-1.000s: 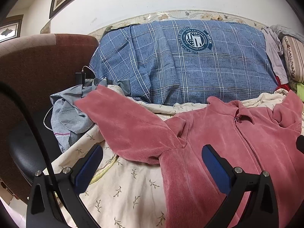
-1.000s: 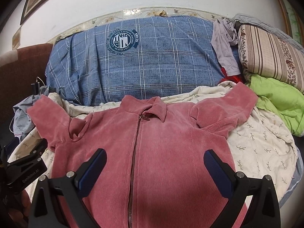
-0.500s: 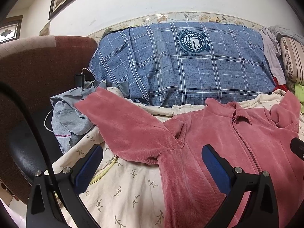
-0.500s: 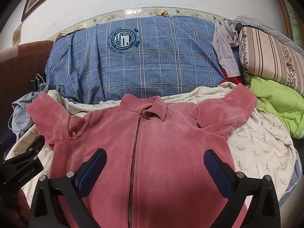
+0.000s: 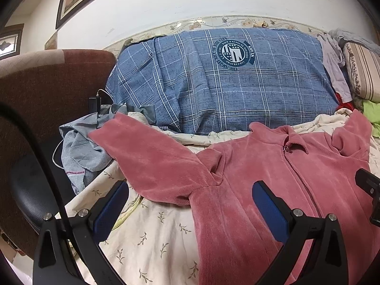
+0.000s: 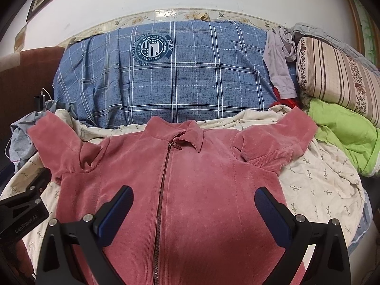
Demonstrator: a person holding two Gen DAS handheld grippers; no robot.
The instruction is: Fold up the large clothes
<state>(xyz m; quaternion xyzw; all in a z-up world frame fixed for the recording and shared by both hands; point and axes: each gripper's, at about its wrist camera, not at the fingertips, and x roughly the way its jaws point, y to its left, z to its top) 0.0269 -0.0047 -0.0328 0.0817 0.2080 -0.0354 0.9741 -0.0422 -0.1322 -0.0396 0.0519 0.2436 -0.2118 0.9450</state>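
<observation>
A pink corduroy zip jacket (image 6: 201, 178) lies face up and spread on a cream leaf-print sheet (image 6: 315, 185), collar toward the wall; it also shows in the left wrist view (image 5: 261, 166). Its left sleeve (image 5: 147, 156) stretches out to the left, its right sleeve (image 6: 280, 137) angles up to the right. My left gripper (image 5: 190, 201) is open and empty, above the left armpit area. My right gripper (image 6: 193, 206) is open and empty, above the jacket's front and zip. The left gripper's body (image 6: 21, 213) shows at the right view's left edge.
A blue plaid pillow (image 6: 171, 76) lies against the wall behind the jacket. A striped floral pillow (image 6: 337, 76) and green cloth (image 6: 344, 137) are at the right. A grey-blue garment (image 5: 78, 152), a charger cable and a brown chair (image 5: 42, 90) are at the left.
Both grippers have drifted slightly to the left over the jacket. Both stay open and empty. The jacket has not moved.
</observation>
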